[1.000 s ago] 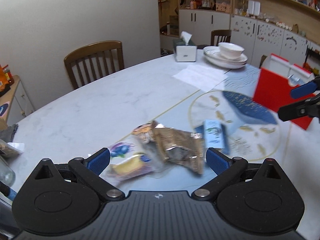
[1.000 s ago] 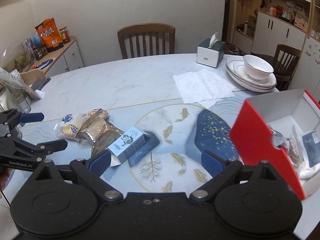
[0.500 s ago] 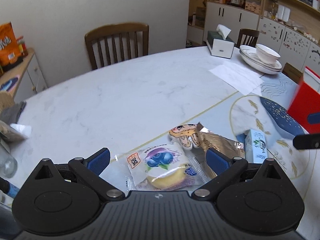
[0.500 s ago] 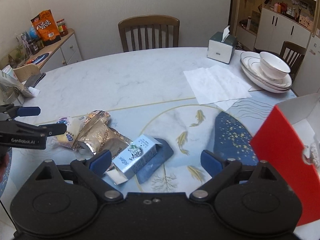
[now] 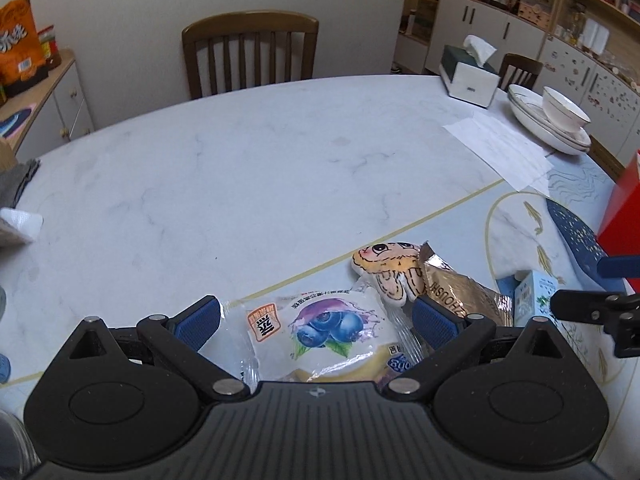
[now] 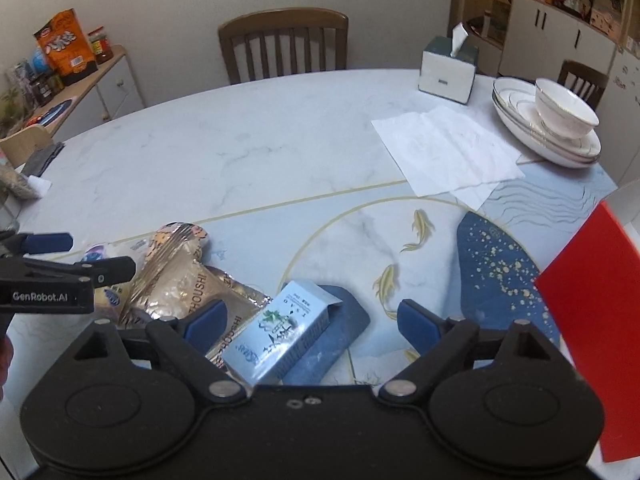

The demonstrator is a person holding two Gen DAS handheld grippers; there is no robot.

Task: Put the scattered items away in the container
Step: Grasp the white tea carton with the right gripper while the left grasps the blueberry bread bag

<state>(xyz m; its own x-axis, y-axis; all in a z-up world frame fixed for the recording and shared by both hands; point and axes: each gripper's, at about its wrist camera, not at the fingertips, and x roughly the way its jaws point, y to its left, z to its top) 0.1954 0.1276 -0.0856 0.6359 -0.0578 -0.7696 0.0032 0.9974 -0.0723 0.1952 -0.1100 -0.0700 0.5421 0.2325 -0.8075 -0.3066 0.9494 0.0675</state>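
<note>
Right tongs (image 6: 310, 322), apart and closing, straddled the blue carton (image 6: 280, 332) at lower centre; they should have centred first. Left tongs (image 5: 316, 316) stood apart around the blueberry bun packet (image 5: 320, 332).

On the table (image 6: 248, 152), a cluster of snacks is found at the near left: the blueberry bun packet (image 5: 332, 332) nearest the left gripper (image 5: 316, 316), the cartoon-face packet (image 5: 388, 268) behind it, the foil bag (image 6: 180, 280) to its right. The small carton (image 6: 280, 332) lies right of the foil bag, between the closing jaws of the right gripper (image 6: 312, 322). The container (image 6: 592, 300) stands at the right edge. Paper sheet (image 6: 444, 148), tissue box (image 6: 448, 68) and stacked dishes (image 6: 552, 120) are at the far right; a chair (image 6: 284, 40) stands behind the table.
</note>
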